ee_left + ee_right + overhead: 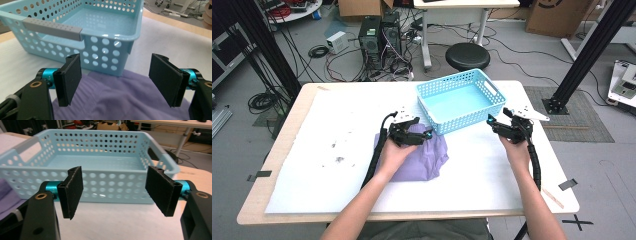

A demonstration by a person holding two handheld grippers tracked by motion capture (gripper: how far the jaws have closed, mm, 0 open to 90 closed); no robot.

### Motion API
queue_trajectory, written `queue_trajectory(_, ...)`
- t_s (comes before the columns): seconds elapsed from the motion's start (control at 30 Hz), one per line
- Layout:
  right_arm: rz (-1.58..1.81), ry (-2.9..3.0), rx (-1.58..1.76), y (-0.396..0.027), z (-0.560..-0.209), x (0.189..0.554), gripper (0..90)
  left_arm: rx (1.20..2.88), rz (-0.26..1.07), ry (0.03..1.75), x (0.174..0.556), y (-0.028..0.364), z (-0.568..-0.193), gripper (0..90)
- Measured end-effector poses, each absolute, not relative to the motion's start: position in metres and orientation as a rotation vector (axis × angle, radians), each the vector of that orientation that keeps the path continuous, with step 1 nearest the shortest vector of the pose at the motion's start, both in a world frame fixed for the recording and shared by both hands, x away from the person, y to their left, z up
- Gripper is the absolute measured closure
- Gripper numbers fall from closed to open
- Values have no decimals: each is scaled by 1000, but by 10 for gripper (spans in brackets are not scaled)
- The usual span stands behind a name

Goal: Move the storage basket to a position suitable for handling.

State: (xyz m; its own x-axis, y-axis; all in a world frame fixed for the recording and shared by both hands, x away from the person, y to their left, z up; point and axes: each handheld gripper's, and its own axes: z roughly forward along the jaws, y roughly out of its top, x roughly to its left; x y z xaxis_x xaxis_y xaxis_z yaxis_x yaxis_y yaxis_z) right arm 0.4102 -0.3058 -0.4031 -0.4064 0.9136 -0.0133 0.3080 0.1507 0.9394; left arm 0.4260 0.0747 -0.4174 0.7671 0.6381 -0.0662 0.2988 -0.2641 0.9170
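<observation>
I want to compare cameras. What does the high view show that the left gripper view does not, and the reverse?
High view alone: both forearms, the right claw beside the basket, the stool and computers on the floor. Left gripper view alone: the grey handle on the basket's rim, and the left claw open with nothing between its jaws. Both: the basket and the purple cloth before it.

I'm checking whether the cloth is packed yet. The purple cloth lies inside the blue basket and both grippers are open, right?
Not quite. The purple cloth lies on the table in front of the blue basket, not inside it, as the high view shows. The left gripper and right gripper are open.
</observation>
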Motion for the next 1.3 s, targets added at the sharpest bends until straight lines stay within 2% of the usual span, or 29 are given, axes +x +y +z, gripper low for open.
queue_trajectory(0.3,1223,1861,1177,-337,-406,434,289,1935,407,734,434,41,-420,261)
queue_trajectory(0.7,1152,2002,1202,-364,-425,478,292,1923,432,811,444,38,-429,272)
queue_trajectory(0.93,1172,2061,1181,-369,-432,501,312,1918,436,811,446,37,-431,282)
queue_trajectory(1.0,1198,2049,1133,-367,-431,505,360,1912,430,808,447,36,-431,316)
queue_trajectory(1.17,1219,2112,1117,-365,-439,510,404,1924,404,825,452,35,-432,312)
queue_trajectory(1.3,1163,2151,1100,-355,-436,515,415,1958,450,863,455,33,-427,307)
